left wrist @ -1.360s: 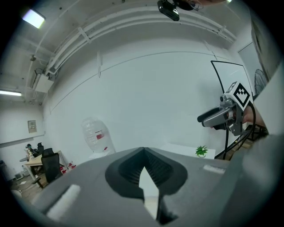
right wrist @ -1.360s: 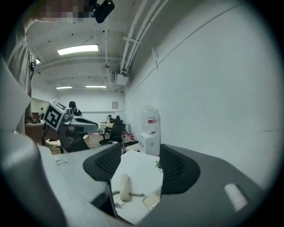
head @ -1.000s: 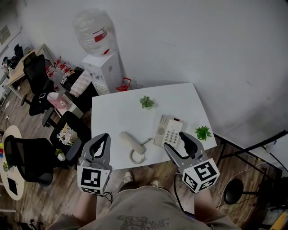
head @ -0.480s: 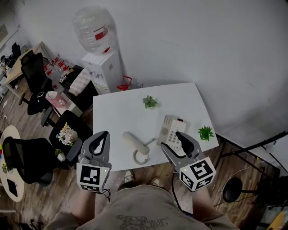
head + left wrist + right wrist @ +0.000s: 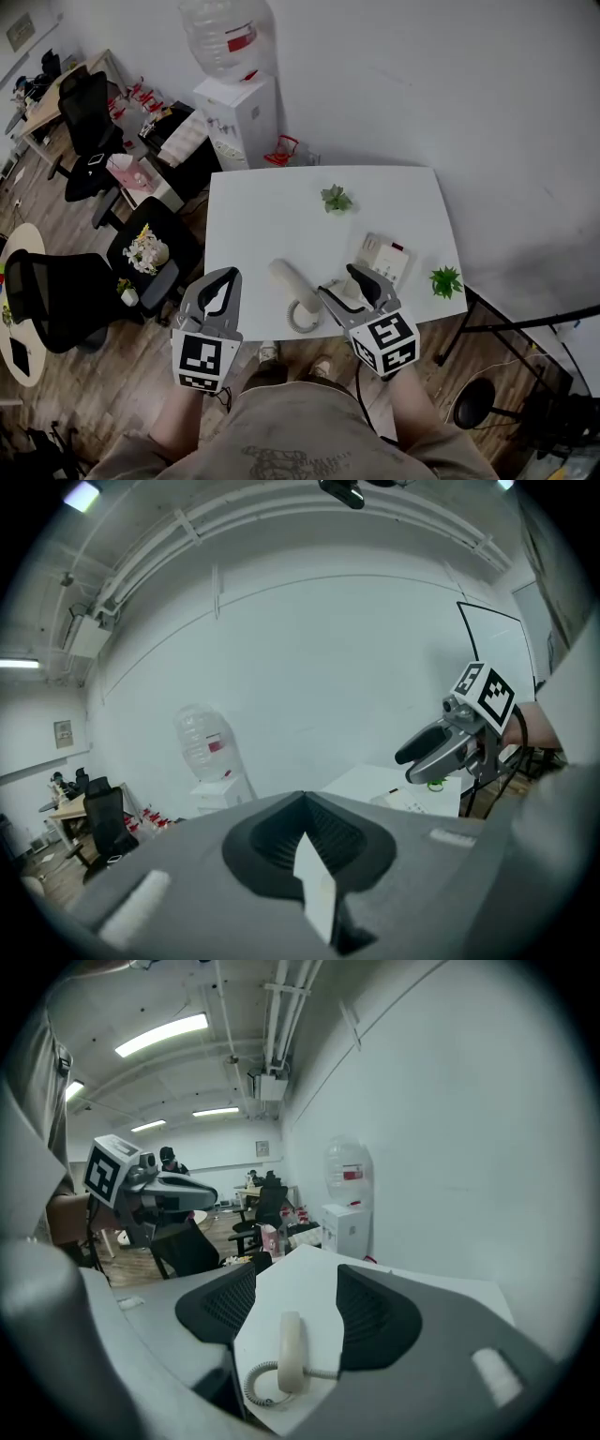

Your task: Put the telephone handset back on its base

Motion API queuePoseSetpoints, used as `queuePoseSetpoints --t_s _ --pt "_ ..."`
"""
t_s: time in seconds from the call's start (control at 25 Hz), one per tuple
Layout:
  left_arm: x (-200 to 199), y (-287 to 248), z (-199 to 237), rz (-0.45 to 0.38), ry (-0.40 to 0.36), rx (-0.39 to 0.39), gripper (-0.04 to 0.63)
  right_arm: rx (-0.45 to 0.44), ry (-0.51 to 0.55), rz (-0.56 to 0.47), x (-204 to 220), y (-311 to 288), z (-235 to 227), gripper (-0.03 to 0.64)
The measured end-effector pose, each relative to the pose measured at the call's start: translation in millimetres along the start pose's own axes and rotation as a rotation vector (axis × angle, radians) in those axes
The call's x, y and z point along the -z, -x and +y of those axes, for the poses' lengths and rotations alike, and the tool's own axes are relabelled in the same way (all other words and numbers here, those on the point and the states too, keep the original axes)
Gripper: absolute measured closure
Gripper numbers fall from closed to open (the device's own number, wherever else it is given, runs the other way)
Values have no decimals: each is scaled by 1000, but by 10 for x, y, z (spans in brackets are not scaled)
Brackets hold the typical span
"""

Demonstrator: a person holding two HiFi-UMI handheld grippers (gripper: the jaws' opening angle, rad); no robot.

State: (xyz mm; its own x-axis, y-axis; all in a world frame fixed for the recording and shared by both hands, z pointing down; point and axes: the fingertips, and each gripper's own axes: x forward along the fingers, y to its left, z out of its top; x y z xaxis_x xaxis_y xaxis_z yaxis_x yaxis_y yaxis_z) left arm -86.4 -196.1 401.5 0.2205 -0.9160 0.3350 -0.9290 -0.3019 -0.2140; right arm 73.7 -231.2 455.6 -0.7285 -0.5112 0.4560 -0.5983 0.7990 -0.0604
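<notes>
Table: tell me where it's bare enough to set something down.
Widest free patch on the table: the left half, between its left edge and the handset. Then the far right corner, behind the telephone base and right of the far plant. Crowded near right: cord, base, corner plant, right gripper overhead.

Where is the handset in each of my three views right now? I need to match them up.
Head view: the handset lies on the white table, near its front edge, about mid-picture.
Left gripper view: not in it.
Right gripper view: the handset is low centre, lying on the table.
Shared landmark: the water cooler bottle shows in all three.
</notes>
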Motion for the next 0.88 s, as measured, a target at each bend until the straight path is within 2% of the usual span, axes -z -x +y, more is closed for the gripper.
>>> queuePoseSetpoints --t_s 0.4,0.56,0.64,0.88 --pt "758 -141 91 148 74 -17 595 -57 34 181 688 -731 111 322" --pt "1009 -186 95 166 214 1 595 -88 24 244 963 -989 176 322" --pt "1144 -208 83 200 252 8 595 -104 22 279 1097 -1125 215 322" --pt "1568 -272 -26 301 254 40 595 -133 14 386 1569 -1515 303 319"
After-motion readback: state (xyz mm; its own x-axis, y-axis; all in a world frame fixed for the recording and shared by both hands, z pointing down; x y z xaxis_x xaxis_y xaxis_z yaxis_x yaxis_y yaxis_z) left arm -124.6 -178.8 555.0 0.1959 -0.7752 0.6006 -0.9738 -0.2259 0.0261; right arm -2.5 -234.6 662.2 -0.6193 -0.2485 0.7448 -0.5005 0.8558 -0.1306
